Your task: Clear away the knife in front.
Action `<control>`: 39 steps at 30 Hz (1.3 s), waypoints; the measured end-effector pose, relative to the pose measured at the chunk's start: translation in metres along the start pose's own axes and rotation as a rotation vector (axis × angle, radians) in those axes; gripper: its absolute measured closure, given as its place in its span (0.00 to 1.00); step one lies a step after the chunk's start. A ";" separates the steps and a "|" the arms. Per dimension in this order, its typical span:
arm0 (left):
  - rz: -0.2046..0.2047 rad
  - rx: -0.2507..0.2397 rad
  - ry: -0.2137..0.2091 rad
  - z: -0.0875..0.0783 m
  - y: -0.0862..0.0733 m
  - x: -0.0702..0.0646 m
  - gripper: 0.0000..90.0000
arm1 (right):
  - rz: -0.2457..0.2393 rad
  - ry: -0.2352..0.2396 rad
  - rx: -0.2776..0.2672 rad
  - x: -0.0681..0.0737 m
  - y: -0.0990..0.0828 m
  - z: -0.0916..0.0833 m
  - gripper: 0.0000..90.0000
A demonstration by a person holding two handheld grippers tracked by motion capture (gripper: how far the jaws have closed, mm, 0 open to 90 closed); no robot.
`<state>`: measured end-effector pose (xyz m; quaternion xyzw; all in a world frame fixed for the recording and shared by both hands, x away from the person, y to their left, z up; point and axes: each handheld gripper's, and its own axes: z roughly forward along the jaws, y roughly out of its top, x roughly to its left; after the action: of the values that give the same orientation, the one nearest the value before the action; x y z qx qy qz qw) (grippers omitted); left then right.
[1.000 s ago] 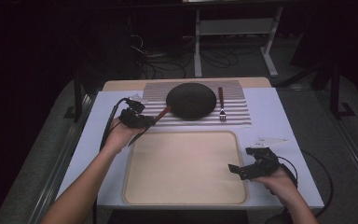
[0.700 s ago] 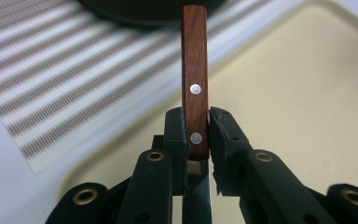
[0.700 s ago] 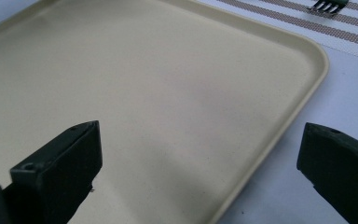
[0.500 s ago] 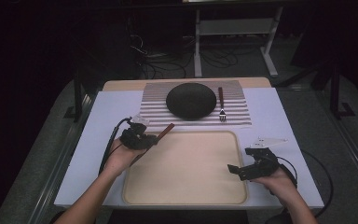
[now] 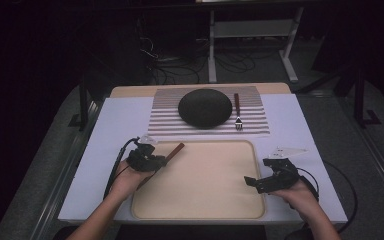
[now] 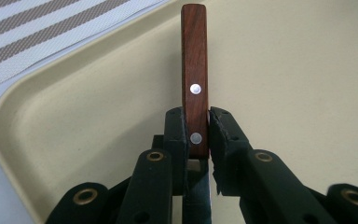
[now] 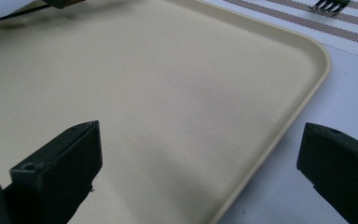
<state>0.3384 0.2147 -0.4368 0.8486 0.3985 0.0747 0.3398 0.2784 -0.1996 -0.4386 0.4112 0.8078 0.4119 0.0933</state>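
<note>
Left gripper (image 5: 155, 161) clamped on wooden-handled knife (image 6: 194, 84), over the tray (image 5: 220, 150) at its 10 o'clock corner. Handle's long axis points toward 2 o'clock; blade probably trails back under the hand. Right gripper (image 5: 254, 183), jaws apart, rests at tray's 4 o'clock edge.

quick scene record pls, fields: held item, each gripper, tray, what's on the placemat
held item: wooden-handled knife, handle pointing away over the tray's left edge
left gripper: shut on the knife handle
right gripper: open, nothing between the jaws, at the tray's right edge
tray: beige, nothing lying on it
striped placemat: dark plate in the middle, fork to its right
</note>
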 end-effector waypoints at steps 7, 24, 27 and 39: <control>-0.017 0.014 0.008 0.005 -0.004 0.006 0.87 | -0.002 -0.001 0.001 0.000 0.000 0.000 0.00; -0.026 -0.029 0.006 0.000 -0.005 0.011 0.84 | -0.004 0.002 -0.001 0.000 0.000 -0.001 0.00; -0.009 -0.052 0.004 -0.008 -0.002 0.011 0.88 | -0.004 0.002 -0.001 0.000 0.000 -0.001 0.00; 0.053 -0.035 -0.078 -0.006 -0.001 0.012 1.00 | -0.010 -0.002 0.002 0.000 0.000 0.000 0.00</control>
<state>0.3436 0.2275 -0.4347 0.8551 0.3609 0.0577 0.3678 0.2781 -0.1993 -0.4386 0.4076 0.8103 0.4099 0.0958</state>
